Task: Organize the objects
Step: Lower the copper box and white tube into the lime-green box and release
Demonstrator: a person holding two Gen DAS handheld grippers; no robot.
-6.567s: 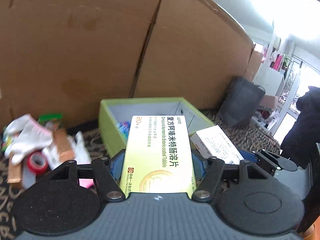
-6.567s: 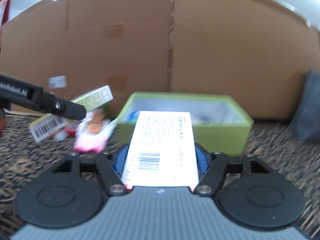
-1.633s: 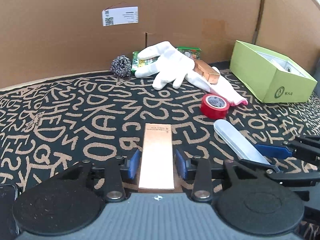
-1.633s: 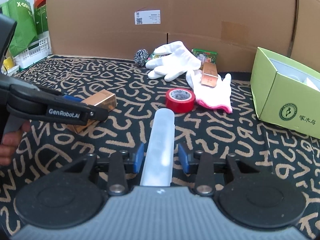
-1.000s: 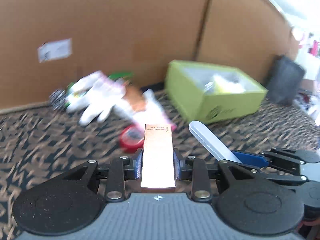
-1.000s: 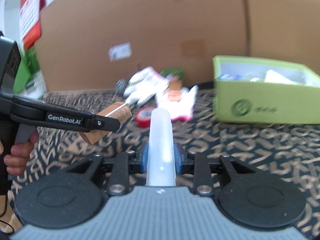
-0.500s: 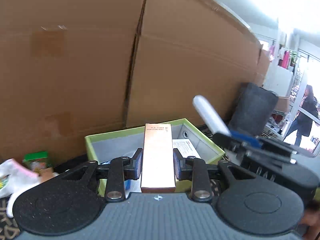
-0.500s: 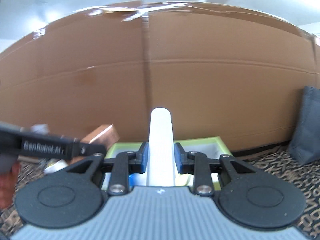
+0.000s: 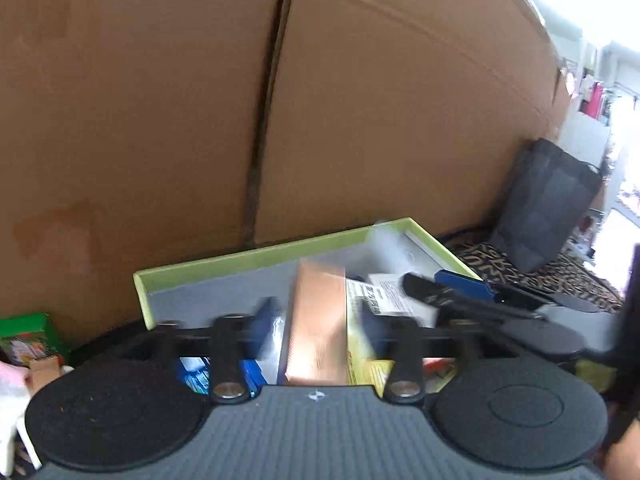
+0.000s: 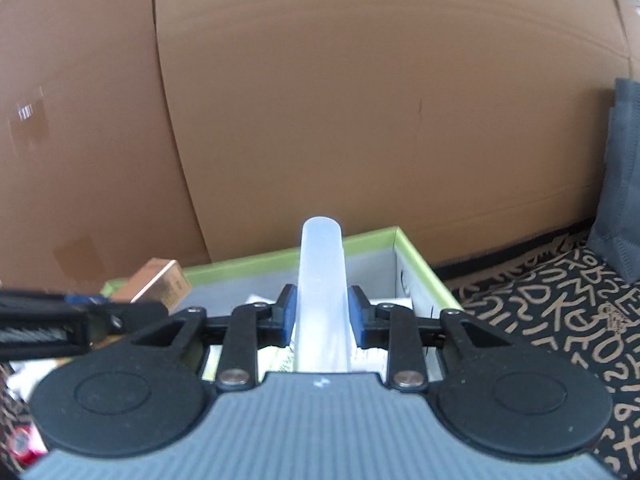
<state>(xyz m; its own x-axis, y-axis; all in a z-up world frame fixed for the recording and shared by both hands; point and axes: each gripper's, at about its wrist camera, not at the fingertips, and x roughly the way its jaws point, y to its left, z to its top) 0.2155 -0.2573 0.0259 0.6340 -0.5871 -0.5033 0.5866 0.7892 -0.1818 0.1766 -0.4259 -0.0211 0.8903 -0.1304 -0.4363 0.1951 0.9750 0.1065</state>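
Note:
A green open box [image 9: 256, 255] stands against the cardboard wall, with medicine boxes and a blue item inside; it also shows in the right wrist view [image 10: 416, 264]. My left gripper [image 9: 316, 320] is over the box with its blurred fingers spread apart. A copper-coloured box [image 9: 318, 324] sits between them, tilted, free of the pads; it also shows in the right wrist view [image 10: 160, 282]. My right gripper [image 10: 322, 312] is shut on a translucent white tube [image 10: 322, 280] held over the box. The right gripper also shows in the left wrist view [image 9: 460, 292].
A tall cardboard wall [image 9: 360, 100] rises right behind the box. A dark grey bag [image 9: 540, 208] stands at the right on the letter-patterned cloth [image 10: 560, 300]. A green packet [image 9: 28, 336] and red tape [image 10: 20, 444] lie to the left.
My left gripper has opened and the copper box has come loose and tilted over the green box. Both grippers have moved closer over the box. The right still grips the tube.

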